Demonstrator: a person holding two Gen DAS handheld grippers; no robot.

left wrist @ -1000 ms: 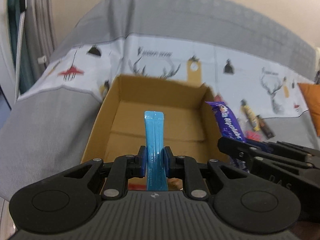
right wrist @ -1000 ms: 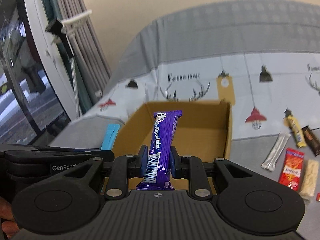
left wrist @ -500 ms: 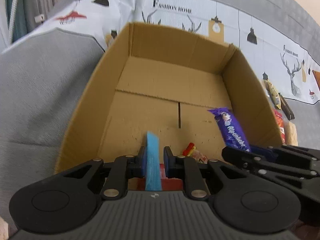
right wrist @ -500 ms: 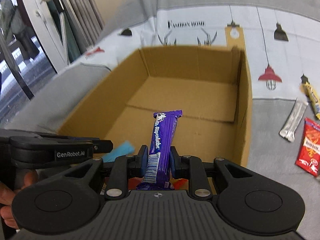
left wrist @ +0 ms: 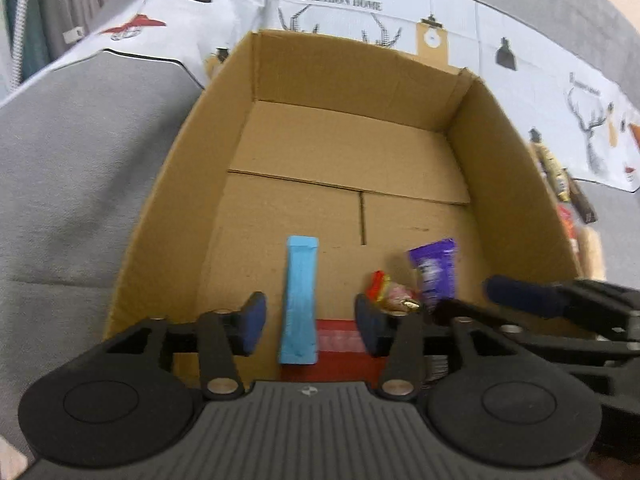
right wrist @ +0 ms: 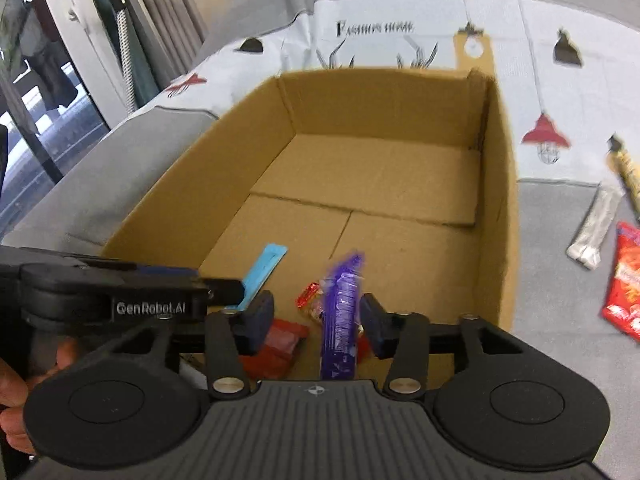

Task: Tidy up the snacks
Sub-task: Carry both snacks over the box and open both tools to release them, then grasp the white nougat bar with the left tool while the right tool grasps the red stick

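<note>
Over the box (left wrist: 504, 184), left view: your left gripper (left wrist: 310, 322) is spread wide, blue stick (left wrist: 301, 300) loose between the fingers, its far end toward the box floor. Purple bar (left wrist: 434, 272) sits just right, by a small candy (left wrist: 390, 292).

Right view: your right gripper (right wrist: 320, 326) is open too, the purple bar blurred, likely dropping. Release step looks done. Next, I'd say, pull both out and go for the snacks (right wrist: 624, 280) lying right of the box.
</note>
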